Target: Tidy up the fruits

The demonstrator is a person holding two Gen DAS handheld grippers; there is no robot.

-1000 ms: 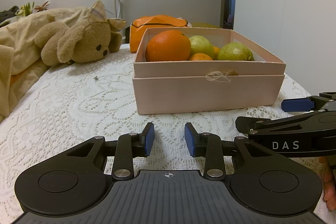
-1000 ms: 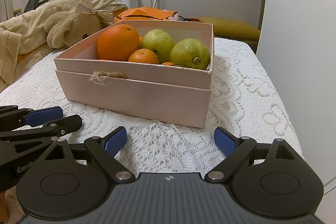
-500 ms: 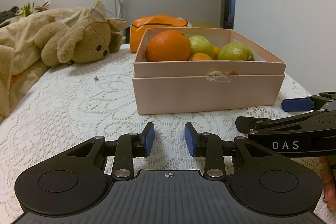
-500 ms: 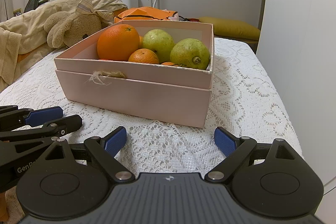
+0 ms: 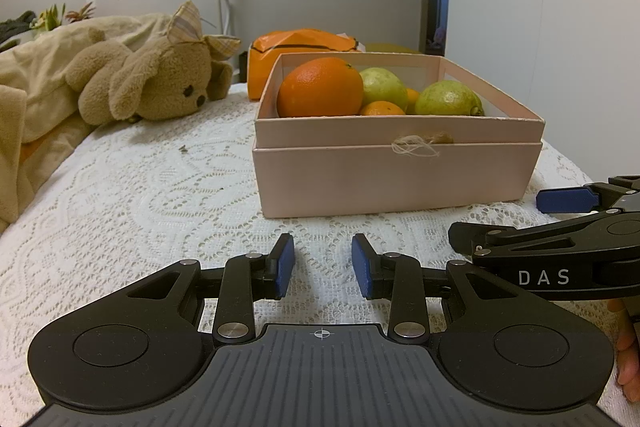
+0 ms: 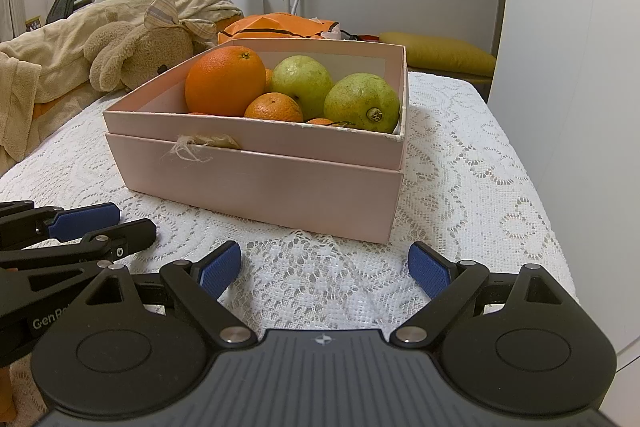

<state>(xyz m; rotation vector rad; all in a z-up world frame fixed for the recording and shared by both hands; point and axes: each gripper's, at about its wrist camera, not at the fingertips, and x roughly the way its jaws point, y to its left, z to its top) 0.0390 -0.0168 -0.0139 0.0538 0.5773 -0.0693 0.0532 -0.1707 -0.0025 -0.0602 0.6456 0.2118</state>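
A pink box (image 6: 256,183) sits on a white lace cloth (image 6: 472,155) and holds the fruit. A large orange (image 6: 225,81) lies at its left, with a green guava (image 6: 302,83) behind and to the right of it. A second guava (image 6: 362,103) rests against the box's right wall. A small mandarin (image 6: 274,107) sits low between the orange and the guavas, touching them, and another small orange fruit shows only as a sliver beside it. A frayed bit of string (image 6: 192,149) hangs at the seam on the box's near side.

Near the box, over the cloth, both tools hover with nothing in them. The left hand-held gripper (image 5: 322,265) has its blue pads drawn close, with a narrow empty gap between them. The right hand-held gripper (image 6: 325,269) has its pads spread wide apart over bare lace. Each is seen side-on at the edge of the other's view, and fingers (image 5: 626,351) of a person show at the far right edge of the left view.

To the left, a teddy bear (image 5: 160,83) with a checked bow lies against beige bedding (image 5: 36,75). An orange bag (image 5: 296,47) stands just behind the box. Farther right is a yellow cushion (image 6: 440,53).
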